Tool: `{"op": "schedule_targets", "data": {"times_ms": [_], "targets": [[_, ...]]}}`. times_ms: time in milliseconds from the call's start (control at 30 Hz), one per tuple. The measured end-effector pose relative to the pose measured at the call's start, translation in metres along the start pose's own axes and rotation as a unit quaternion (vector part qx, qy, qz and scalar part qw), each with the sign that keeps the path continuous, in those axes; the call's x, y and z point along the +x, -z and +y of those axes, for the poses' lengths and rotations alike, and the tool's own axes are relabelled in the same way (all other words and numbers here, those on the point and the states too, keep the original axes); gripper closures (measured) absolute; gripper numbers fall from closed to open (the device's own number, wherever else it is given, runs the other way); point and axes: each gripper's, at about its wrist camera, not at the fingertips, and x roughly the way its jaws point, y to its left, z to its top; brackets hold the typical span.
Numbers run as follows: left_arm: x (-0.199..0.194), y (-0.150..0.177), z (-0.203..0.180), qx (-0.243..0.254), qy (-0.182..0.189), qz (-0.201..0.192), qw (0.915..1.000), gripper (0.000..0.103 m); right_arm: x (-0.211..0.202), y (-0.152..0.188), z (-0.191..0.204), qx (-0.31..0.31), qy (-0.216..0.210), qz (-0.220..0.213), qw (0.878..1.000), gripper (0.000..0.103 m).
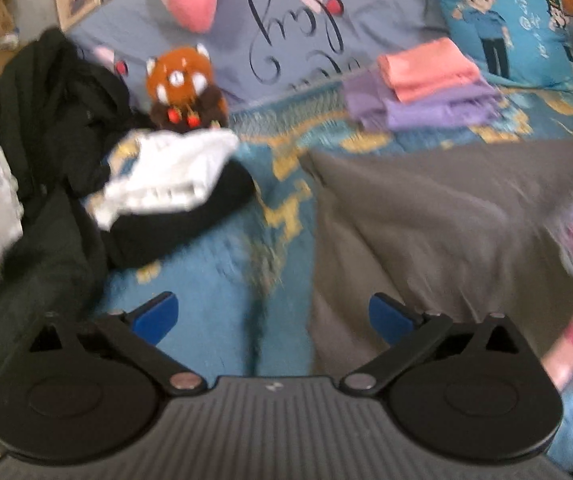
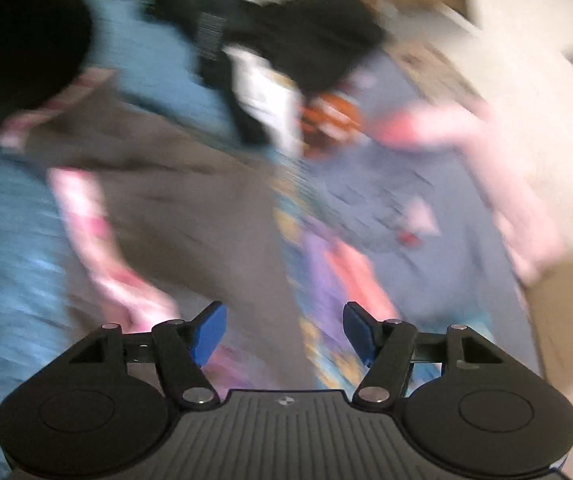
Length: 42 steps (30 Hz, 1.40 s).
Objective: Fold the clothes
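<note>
Two grippers stood empty: our left gripper (image 1: 273, 316) gaped wide above the blue bedspread (image 1: 214, 280), our right gripper (image 2: 284, 332) was parted over blurred fabric. We saw a grey garment (image 1: 438, 216) spread flat beside them, with folded clothes (image 1: 426, 88) near the pillows. We judged ourselves between folds; next, each gripper needs a grey edge.

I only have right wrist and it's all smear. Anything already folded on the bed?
Observer: Yes. Left wrist shows a folded stack, pink on top of purple, lying near the pillows.
Operator: The grey piece?
Observer: The grey garment lies spread on the blue bedspread, no gripper on it.
Operator: Left gripper state?
Observer: The left gripper is open wide, nothing between the pads.
</note>
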Motion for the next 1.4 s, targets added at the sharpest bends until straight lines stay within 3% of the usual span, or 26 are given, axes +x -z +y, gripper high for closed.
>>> {"op": "schedule_targets", "data": {"times_ms": [100,233,300,467,700,933,1167,1300,1400], "targets": [[-0.011,0.022,0.000,-0.005,0.021,0.014,0.9997,0.000,0.003,-0.009,0.018,-0.035,-0.052,-0.005,0.998,0.040],[-0.021,0.035,0.001,-0.006,0.026,0.016,0.9995,0.000,0.019,-0.013,0.038,-0.076,-0.058,0.021,0.995,0.046],[-0.022,0.036,0.004,-0.011,0.029,0.017,0.9994,0.000,0.032,-0.012,0.041,-0.096,-0.061,0.043,0.993,0.054],[-0.021,0.037,0.004,-0.014,0.040,0.019,0.9989,0.000,0.050,-0.014,0.048,-0.128,-0.085,0.082,0.985,0.096],[-0.015,0.039,0.007,-0.014,0.039,0.026,0.9988,0.000,0.049,-0.026,0.014,-0.058,-0.092,0.078,0.991,0.099],[-0.010,0.038,0.011,-0.014,0.040,0.024,0.9988,0.000,0.060,-0.033,-0.063,-0.005,-0.072,0.075,0.995,0.100],[0.000,0.027,0.008,-0.019,0.051,0.020,0.9983,0.000,0.098,-0.041,-0.185,0.026,-0.032,0.080,0.996,0.100],[0.011,0.015,0.001,-0.016,0.056,0.016,0.9982,0.000,0.148,-0.034,-0.261,0.069,0.015,0.117,0.991,0.100],[0.022,0.004,-0.003,-0.015,0.064,0.015,0.9977,0.000,0.192,-0.021,-0.314,0.116,0.048,0.157,0.980,0.100]]}}
